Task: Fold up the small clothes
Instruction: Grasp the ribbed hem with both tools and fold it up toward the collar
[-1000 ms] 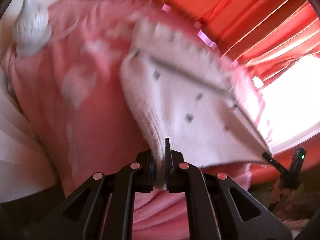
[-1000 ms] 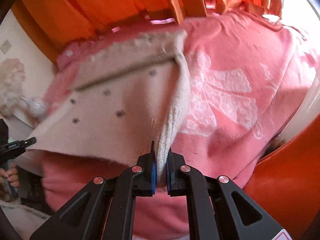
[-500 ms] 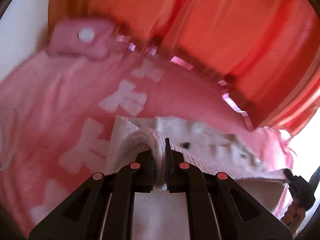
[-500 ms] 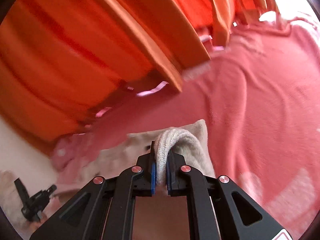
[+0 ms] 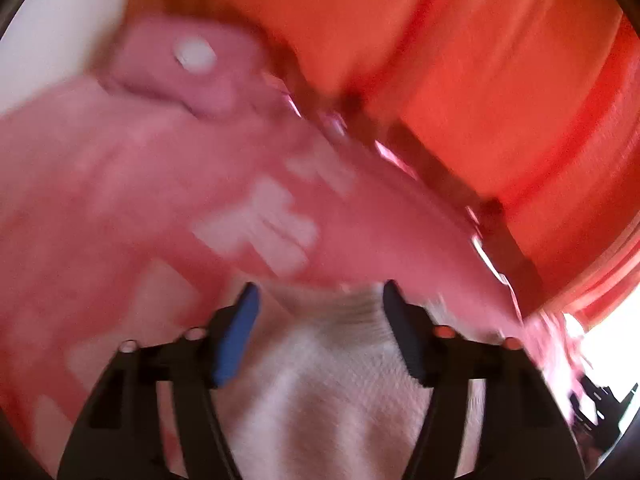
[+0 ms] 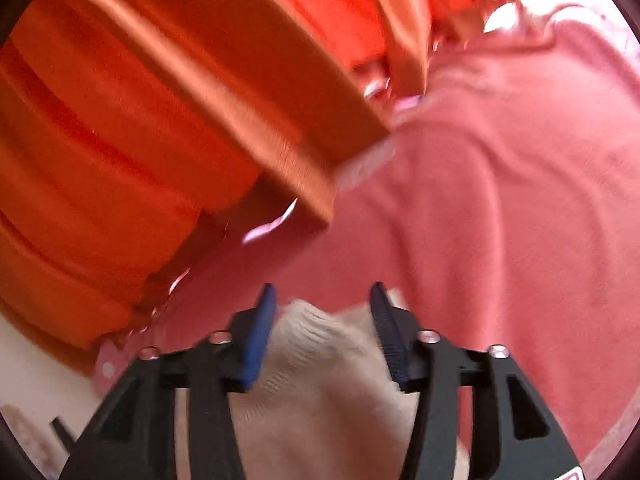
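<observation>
Both grippers released; garment (image 5: 332,380) lies between fingers (image 6: 260,332).

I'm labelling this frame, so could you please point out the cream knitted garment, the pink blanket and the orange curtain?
cream knitted garment (image 5: 332,392): left wrist view, on its knit body between the open claw fingers.
pink blanket (image 6: 500,208): right wrist view, on its plain surface.
orange curtain (image 6: 120,128): right wrist view, on a hanging fold.

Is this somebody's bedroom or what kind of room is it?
Probably a bedroom, though I can't be sure. A fluffy pink blanket with pale bow shapes covers a soft surface like a bed, orange curtains hang behind it, and a small cream knitted garment lies on top.
</observation>
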{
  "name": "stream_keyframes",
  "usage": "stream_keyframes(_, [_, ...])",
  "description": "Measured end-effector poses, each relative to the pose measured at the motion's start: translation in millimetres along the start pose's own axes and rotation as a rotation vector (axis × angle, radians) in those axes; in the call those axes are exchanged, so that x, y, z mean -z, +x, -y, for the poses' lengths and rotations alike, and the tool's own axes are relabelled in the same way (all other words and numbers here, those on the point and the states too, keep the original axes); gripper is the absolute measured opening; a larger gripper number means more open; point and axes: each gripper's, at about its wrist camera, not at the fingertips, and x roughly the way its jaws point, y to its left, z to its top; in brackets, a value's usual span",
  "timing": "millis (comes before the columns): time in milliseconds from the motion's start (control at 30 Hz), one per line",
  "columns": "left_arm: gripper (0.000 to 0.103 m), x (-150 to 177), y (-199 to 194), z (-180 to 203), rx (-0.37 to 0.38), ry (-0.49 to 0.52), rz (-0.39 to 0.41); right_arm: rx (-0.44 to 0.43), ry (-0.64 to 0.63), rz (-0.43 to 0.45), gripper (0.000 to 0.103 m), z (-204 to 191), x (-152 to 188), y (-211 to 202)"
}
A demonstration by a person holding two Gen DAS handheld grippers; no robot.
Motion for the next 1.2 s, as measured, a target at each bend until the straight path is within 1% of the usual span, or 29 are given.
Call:
stream_keyframes(67, [0.071, -3.1, -6.3, 0.0, 0.001, 0.017, 0.023, 0.025, -0.038, -0.035, 0.052, -1.4, 1.3, 4.9])
stream_keyframes(100, [0.074, -2.9, -5.3, -0.3, 0.006, 0.02, 0.009, 0.035, -0.07, -0.082, 0.052, -3.9, 4.4, 12.1])
stream_keyframes(133, [0.076, -2.1, -1.2, -0.4, 0.019, 0.024, -0.016, 0.037, -0.093, -0.128, 0.052, -6.9, 8.8, 19.9])
stream_keyframes(167, [0.076, 1.2, 7.7, 3.0, 0.041, 0.041, -0.078, 0.034, -0.11, -0.166, 0.052, -8.7, 12.3, 26.7])
stream_keyframes(200, [0.076, 2.8, 15.9, 5.5, 0.039, 0.059, -0.123, 0.033, -0.129, -0.209, 0.052, -11.2, 17.1, 35.3])
stream_keyframes(233, [0.077, 7.1, 24.5, 10.4, 0.023, 0.087, -0.167, 0.048, -0.158, -0.258, 0.052, -15.6, 22.5, 45.4])
stream_keyframes(267, [0.076, 11.7, 33.7, 15.2, -0.009, 0.122, -0.206, 0.061, -0.177, -0.278, 0.052, -16.5, 24.6, 50.1])
stream_keyframes(333, [0.075, 18.7, 44.8, 19.9, -0.048, 0.158, -0.249, 0.109, -0.228, -0.294, 0.052, -21.6, 30.8, 56.8])
stream_keyframes(367, [0.072, 20.3, 48.6, 20.4, -0.064, 0.163, -0.259, 0.12, -0.245, -0.295, 0.048, -23.4, 31.8, 58.2])
stream_keyframes(400, [0.061, 21.3, 50.8, 19.9, -0.071, 0.167, -0.26, 0.138, -0.273, -0.296, 0.041, -26.4, 33.6, 59.4])
stream_keyframes(433, [0.046, 21.1, 51.5, 19.5, -0.077, 0.173, -0.259, 0.15, -0.287, -0.298, 0.016, -27.6, 34.7, 58.9])
stream_keyframes(467, [0.036, 20.4, 51.9, 19.4, -0.074, 0.179, -0.257, 0.156, -0.303, -0.299, 0.01, -29.1, 35.5, 59.7])
stream_keyframes(500, [0.015, 18.1, 49.5, 18.6, -0.05, 0.172, -0.245, 0.146, -0.282, -0.277, 0.009, -30.8, 31.3, 53.7])
stream_keyframes(533, [0.011, 15.4, 45.4, 17.6, -0.03, 0.156, -0.225, 0.085, -0.26, -0.219, 0.008, -33.7, 25.4, 39.7])
stream_keyframes(633, [0.01, -1.4, 18.6, 19.4, 0.016, 0.129, -0.093, -0.099, -0.235, -0.022, 0.007, -45.1, 7.0, -6.7])
stream_keyframes(667, [0.01, -4.1, 12.8, 19.2, 0.024, 0.122, -0.067, -0.112, -0.235, 0.011, 0.007, -46.2, 5.7, -13.1])
stream_keyframes(700, [0.01, -4.6, 11.4, 19.0, 0.014, 0.129, -0.049, -0.056, -0.249, -0.007, 0.007, -45.8, 7.4, -4.7])
stream_keyframes(733, [0.01, -2.1, 19.4, 18.6, -0.032, 0.153, -0.068, 0.067, -0.265, -0.104, 0.007, -39.1, 12.7, 22.4])
stream_keyframes(767, [0.01, 2.7, 34.5, 15.6, -0.075, 0.166, -0.125, 0.163, -0.256, -0.196, 0.007, -29.2, 19.2, 46.3])
stream_keyframes(800, [0.01, 5.3, 45.6, 11.7, -0.09, 0.156, -0.166, 0.219, -0.24, -0.249, 0.007, -20.8, 24.3, 59.5])
stream_keyframes(833, [0.01, 7.9, 53.5, 8.3, -0.098, 0.139, -0.194, 0.221, -0.22, -0.26, 0.007, -17.0, 25.5, 61.9])
stream_keyframes(900, [0.01, 5.9, 48.5, 9.2, -0.09, 0.143, -0.175, 0.109, -0.198, -0.158, 0.007, -24.3, 14.2, 36.7])
stream_keyframes(933, [0.011, 3.9, 44.0, 11.2, -0.09, 0.156, -0.153, 0.097, -0.211, -0.123, 0.007, -27.3, 11.6, 30.2])
stream_keyframes(967, [0.011, 5.1, 47.8, 12.0, -0.114, 0.172, -0.161, 0.16, -0.242, -0.137, 0.007, -27.3, 13.9, 38.4])
stream_keyframes(1000, [0.011, 8.3, 54.0, 10.1, -0.131, 0.176, -0.188, 0.197, -0.244, -0.187, 0.007, -22.8, 17.3, 50.1])
stream_keyframes(1033, [0.011, 13.2, 63.1, 7.1, -0.142, 0.173, -0.23, 0.239, -0.236, -0.267, 0.007, -15.4, 23.9, 66.9])
stream_keyframes(1067, [0.011, 15.0, 65.9, 5.8, -0.146, 0.173, -0.238, 0.255, -0.23, -0.317, 0.007, -9.6, 30.3, 78.5])
stream_keyframes(1133, [0.015, 12.0, 58.0, 11.0, -0.159, 0.195, -0.203, 0.262, -0.276, -0.257, 0.008, -20.9, 25.2, 66.5])
stream_keyframes(1200, [0.015, 9.2, 40.1, 15.7, -0.179, 0.186, -0.153, 0.239, -0.254, -0.147, 0.011, -34.7, 17.0, 37.2])
